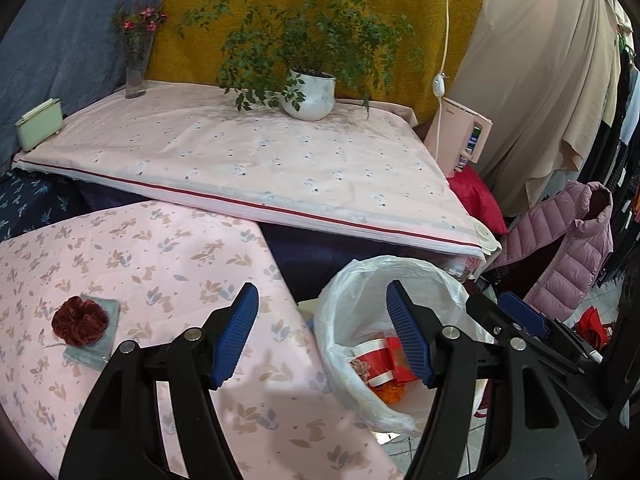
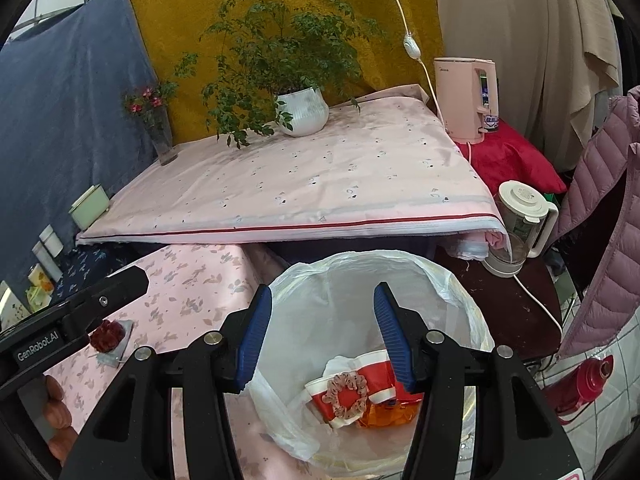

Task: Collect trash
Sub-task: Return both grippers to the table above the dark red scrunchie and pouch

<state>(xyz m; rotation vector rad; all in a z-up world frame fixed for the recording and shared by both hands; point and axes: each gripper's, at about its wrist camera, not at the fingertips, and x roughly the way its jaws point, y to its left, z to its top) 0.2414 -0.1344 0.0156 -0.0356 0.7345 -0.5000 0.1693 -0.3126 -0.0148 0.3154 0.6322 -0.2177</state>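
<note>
**Both grippers empty above the lined bin**

The right gripper (image 2: 322, 336) hangs directly over the trash bin (image 2: 452, 280), its blue fingers (image 2: 256, 340) spread apart with nothing between them. Inside the bin's white liner lie a red and white paper cup (image 2: 360, 372), a pink scrunchie (image 2: 346, 396) resting on the cup, and an orange wrapper (image 2: 384, 416) beneath.

The left gripper (image 1: 322, 336) sits over the edge where the floral-cloth counter (image 1: 160, 248) meets the bin (image 1: 352, 280); its fingers (image 1: 236, 336) are likewise parted and hold nothing. On the counter to its left, a dark red scrunchie (image 1: 80, 320) rests on a small grey pouch (image 1: 102, 344), well apart from the bin.

Behind, a higher counter carries a potted plant (image 1: 310, 96), a vase of flowers (image 1: 138, 64) and a pale green box (image 1: 40, 124).
</note>
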